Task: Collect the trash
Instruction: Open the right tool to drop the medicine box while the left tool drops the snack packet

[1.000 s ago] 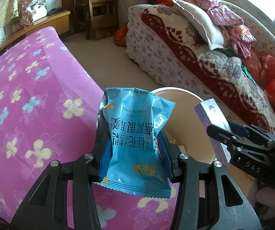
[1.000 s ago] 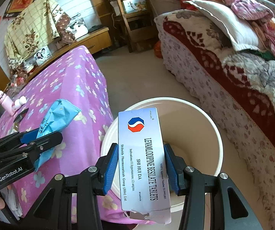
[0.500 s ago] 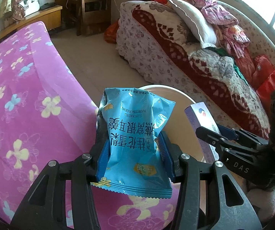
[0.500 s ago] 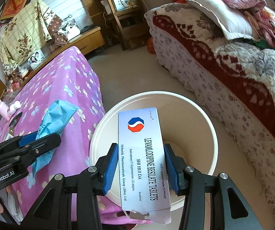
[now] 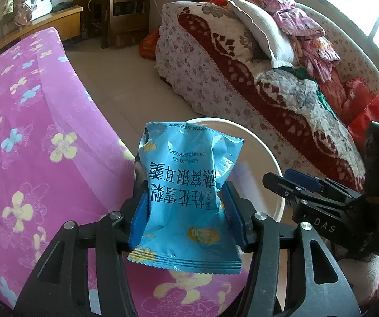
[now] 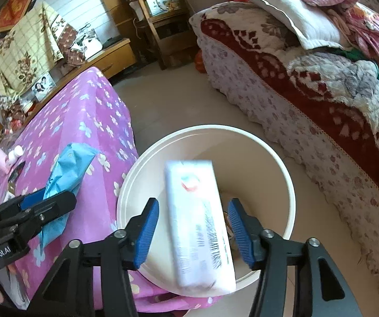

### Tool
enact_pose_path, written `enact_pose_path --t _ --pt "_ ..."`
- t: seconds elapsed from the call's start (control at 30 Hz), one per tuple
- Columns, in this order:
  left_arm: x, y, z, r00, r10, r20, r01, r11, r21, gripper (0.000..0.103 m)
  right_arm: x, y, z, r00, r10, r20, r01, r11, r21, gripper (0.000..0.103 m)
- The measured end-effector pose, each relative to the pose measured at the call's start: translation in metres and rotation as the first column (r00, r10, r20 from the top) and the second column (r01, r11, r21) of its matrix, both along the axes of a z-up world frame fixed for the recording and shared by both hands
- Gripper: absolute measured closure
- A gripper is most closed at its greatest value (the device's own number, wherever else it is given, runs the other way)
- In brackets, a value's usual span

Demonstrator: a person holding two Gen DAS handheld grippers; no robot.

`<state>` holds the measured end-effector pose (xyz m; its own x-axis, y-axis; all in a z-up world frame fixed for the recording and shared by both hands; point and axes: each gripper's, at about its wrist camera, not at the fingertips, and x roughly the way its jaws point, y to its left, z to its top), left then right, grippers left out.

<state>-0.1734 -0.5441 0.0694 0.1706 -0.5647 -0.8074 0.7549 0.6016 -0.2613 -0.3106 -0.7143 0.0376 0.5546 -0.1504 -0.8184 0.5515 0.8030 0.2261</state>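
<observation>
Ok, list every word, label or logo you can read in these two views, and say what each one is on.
"DAS": on the right gripper body, in the left wrist view.
"GenRobot.AI": on the left gripper body, in the right wrist view.
Blue snack packet: large Chinese characters and small Latin lines, all upside down; not reliably readable.
White medicine box: red and blue logo, print motion-blurred, unreadable.

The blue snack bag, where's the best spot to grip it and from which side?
Grip the blue snack bag across its lower half, gripper coming from the crimped bottom seam: it narrows there between the left gripper's pads, while the puffed top bulges wider.
</observation>
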Motion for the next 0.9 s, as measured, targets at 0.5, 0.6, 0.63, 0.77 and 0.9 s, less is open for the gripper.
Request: enact_pose_path --t 0.5,0.6,0.63,0.77,0.9 --pt "0.001 0.01 0.008 0.998 -0.032 -0.057 0.028 0.997 -0.07 0.039 0.001 0.01 0.006 1.0 0.009 -0.009 -0.009 1.0 -0.009 0.036" --pt "0.0 0.01 0.012 0.997 -0.045 -0.058 0.04 0.995 -0.095 0.035 -0.001 0.006 0.01 1.0 -0.003 -0.008 0.003 1.0 -0.016 0.036" --pt "0.0 0.009 0.013 0.997 -0.05 -0.058 0.044 0.994 -0.102 0.035 -0.003 0.004 0.011 1.0 -0.01 -0.006 0.01 1.0 -0.018 0.036" --pt "0.002 0.008 0.013 0.996 -0.05 -0.069 0.042 0.993 -0.108 0.034 -0.007 0.001 0.015 1.0 -0.028 0.002 0.028 0.999 -0.017 0.036" --pt "0.002 0.012 0.012 0.997 -0.044 -0.062 0.038 0.995 -0.096 0.034 -0.007 0.001 0.016 1.0 -0.028 0.004 0.028 1.0 -0.014 0.036"
